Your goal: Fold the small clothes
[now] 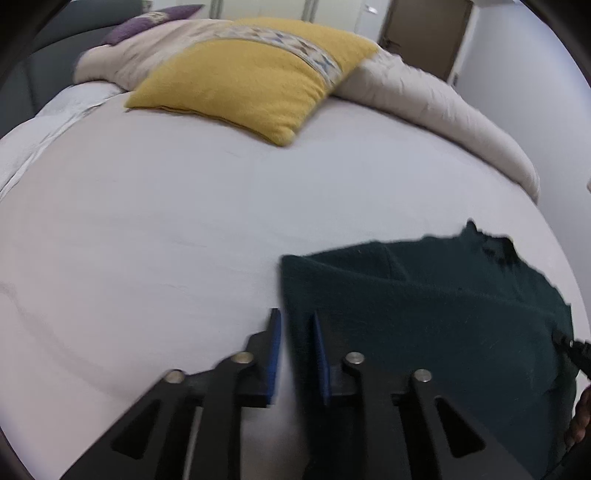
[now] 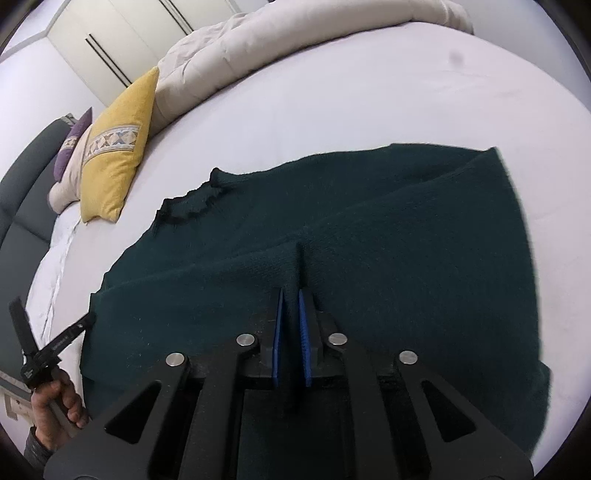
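A dark green knitted sweater (image 2: 369, 229) lies spread on the white bed sheet (image 2: 332, 92), its neck opening toward the pillows. My right gripper (image 2: 291, 291) is shut on a pinched ridge of the sweater near its middle. My left gripper (image 1: 297, 317) has its jaws close together around the sweater's left edge (image 1: 295, 295), which passes between the blue pads. The sweater also shows in the left wrist view (image 1: 424, 314). The left gripper shows in the right wrist view (image 2: 77, 328) at the sweater's left edge, held by a hand.
A yellow pillow (image 1: 251, 77) lies at the head of the bed, with a beige duvet (image 1: 424, 99) bunched behind it and a purple cushion (image 1: 147, 22). A dark headboard (image 2: 22, 199) is on the left. White wardrobe doors (image 2: 110, 37) stand beyond.
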Available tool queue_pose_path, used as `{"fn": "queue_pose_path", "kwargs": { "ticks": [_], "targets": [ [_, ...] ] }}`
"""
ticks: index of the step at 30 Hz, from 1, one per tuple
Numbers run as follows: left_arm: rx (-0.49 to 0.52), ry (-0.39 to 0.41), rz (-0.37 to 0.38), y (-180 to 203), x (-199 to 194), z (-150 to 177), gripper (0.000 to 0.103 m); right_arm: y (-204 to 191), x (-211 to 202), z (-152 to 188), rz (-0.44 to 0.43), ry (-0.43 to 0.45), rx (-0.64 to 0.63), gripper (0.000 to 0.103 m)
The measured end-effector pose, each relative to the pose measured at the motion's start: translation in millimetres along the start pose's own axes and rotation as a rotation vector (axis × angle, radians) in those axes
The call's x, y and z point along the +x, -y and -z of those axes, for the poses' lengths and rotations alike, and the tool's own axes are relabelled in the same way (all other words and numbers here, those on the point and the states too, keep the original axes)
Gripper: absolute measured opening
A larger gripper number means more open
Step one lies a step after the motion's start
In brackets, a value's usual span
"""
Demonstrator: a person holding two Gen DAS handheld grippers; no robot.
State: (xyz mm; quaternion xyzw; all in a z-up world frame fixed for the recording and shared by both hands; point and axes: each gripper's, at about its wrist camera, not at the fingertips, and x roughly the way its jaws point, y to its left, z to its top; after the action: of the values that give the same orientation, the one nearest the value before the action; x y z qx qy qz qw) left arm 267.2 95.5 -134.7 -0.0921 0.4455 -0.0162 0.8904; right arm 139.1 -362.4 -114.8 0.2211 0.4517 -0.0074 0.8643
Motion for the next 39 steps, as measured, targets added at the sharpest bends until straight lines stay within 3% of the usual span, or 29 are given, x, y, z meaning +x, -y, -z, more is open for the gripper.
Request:
{"fn": "queue_pose_path", "kwargs": {
  "ticks": [2, 4, 6, 8, 10, 11, 12, 17, 20, 24, 26, 29, 31, 33, 39],
  "targets": [
    [-0.022, 0.02, 0.0, -4, -12, 3, 0.059, -4, -8, 2, -0.004, -0.005, -0.003, 0.013],
    [0.018, 0.028, -0.003, 2, -20, 10, 0.062, -8, -12, 6, -0.019, -0.013, -0.008, 0.02],
    [0.074, -0.02, -0.011, 11, -15, 21, 0.062, -10, -11, 11, 0.024, -0.04, -0.059, 0.02],
    [0.096, -0.062, -0.002, 15, -5, 31, 0.05, -14, -5, 18, 0.058, -0.058, -0.093, 0.019],
    [0.103, -0.05, 0.0, 17, -6, 33, 0.034, -17, -6, 17, 0.073, -0.049, -0.101, 0.008],
    [0.102, -0.064, 0.02, 18, -6, 33, 0.019, -17, -9, 16, 0.076, -0.047, -0.097, 0.007],
    [0.107, -0.066, 0.018, 19, -8, 32, 0.015, -18, -12, 16, 0.074, -0.045, -0.096, 0.006],
    [0.135, -0.057, 0.008, 19, -11, 34, 0.01, -14, -34, 19, 0.042, -0.022, -0.053, 0.005],
    [0.157, -0.055, -0.007, 20, -3, 39, 0.011, 3, -16, 29, 0.041, -0.057, -0.023, 0.005],
    [0.162, -0.05, -0.016, 21, -7, 35, 0.016, 12, -23, 24, -0.021, -0.021, 0.008, 0.01],
    [0.135, -0.047, -0.024, 16, -15, 36, 0.03, 15, -42, 23, 0.019, 0.021, 0.009, 0.016],
    [0.09, -0.033, -0.006, 5, -42, 45, 0.034, 22, -78, 30, 0.03, 0.082, 0.021, 0.033],
    [0.073, -0.019, 0.001, -1, -61, 55, 0.043, 27, -103, 40, 0.036, 0.114, 0.015, 0.046],
    [0.069, -0.004, 0.025, -8, -88, 76, 0.058, 34, -135, 58, 0.03, 0.142, -0.003, 0.047],
    [0.047, -0.062, 0.105, -29, -140, 147, 0.07, 67, -210, 137, 0.0, 0.108, -0.026, 0.048]
  ]
}}
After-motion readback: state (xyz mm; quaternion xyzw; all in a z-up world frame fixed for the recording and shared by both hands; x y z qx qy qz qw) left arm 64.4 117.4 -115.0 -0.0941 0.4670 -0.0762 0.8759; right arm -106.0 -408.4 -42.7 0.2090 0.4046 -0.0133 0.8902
